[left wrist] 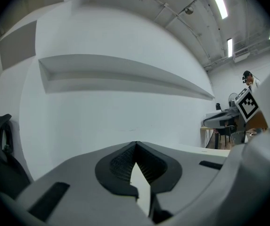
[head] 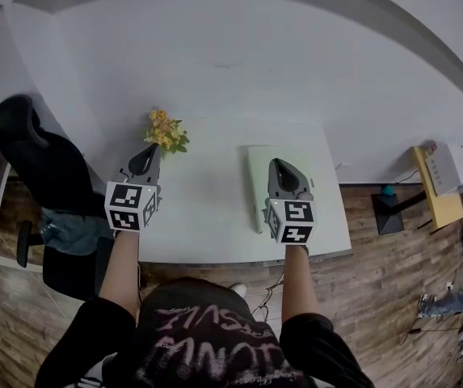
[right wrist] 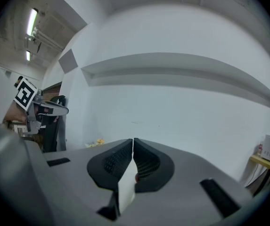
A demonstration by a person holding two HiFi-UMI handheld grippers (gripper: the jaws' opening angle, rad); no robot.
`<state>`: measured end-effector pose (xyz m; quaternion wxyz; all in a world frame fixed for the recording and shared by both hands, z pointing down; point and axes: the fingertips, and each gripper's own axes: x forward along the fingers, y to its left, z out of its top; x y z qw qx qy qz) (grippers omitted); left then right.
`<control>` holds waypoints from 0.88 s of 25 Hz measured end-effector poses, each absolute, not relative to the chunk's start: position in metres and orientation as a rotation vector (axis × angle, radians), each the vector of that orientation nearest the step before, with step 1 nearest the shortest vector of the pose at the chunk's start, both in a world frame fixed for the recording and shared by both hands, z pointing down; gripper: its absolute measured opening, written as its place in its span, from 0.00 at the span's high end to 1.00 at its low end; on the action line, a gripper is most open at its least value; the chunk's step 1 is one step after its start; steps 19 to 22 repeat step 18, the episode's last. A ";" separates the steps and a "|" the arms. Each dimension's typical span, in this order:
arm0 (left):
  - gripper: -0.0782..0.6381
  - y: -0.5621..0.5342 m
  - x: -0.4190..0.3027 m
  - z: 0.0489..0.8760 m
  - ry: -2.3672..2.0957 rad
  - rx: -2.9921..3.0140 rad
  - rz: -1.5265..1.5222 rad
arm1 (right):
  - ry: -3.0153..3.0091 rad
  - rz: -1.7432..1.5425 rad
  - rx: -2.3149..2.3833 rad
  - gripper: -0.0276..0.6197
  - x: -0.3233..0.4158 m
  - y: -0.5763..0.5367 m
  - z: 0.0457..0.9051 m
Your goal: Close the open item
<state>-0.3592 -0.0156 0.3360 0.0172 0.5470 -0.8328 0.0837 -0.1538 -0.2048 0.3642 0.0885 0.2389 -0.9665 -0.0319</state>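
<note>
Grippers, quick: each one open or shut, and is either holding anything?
Left gripper: shut, jaws together, nothing between them.
Right gripper: shut, jaws together, nothing between them.

Office: white desk (head: 211, 212), black swivel chair (head: 44, 168)

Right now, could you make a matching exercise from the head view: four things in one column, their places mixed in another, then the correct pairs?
1 yellow flowers
2 black chair
3 pale flat item
4 yellow side table

A right of the white table
B beneath the right claw
C beside the left claw
D left of the white table

Pairs: 1-C, 2-D, 3-B, 4-A.
</note>
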 end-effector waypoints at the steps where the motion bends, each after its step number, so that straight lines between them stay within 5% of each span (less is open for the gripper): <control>1: 0.87 -0.014 -0.360 0.336 -2.590 1.693 0.259 | -2.876 -0.094 0.708 0.92 -0.154 -0.204 0.365; 22: 0.87 0.005 -0.361 0.329 -2.628 1.683 0.335 | -2.882 -0.102 0.665 0.92 -0.168 -0.188 0.363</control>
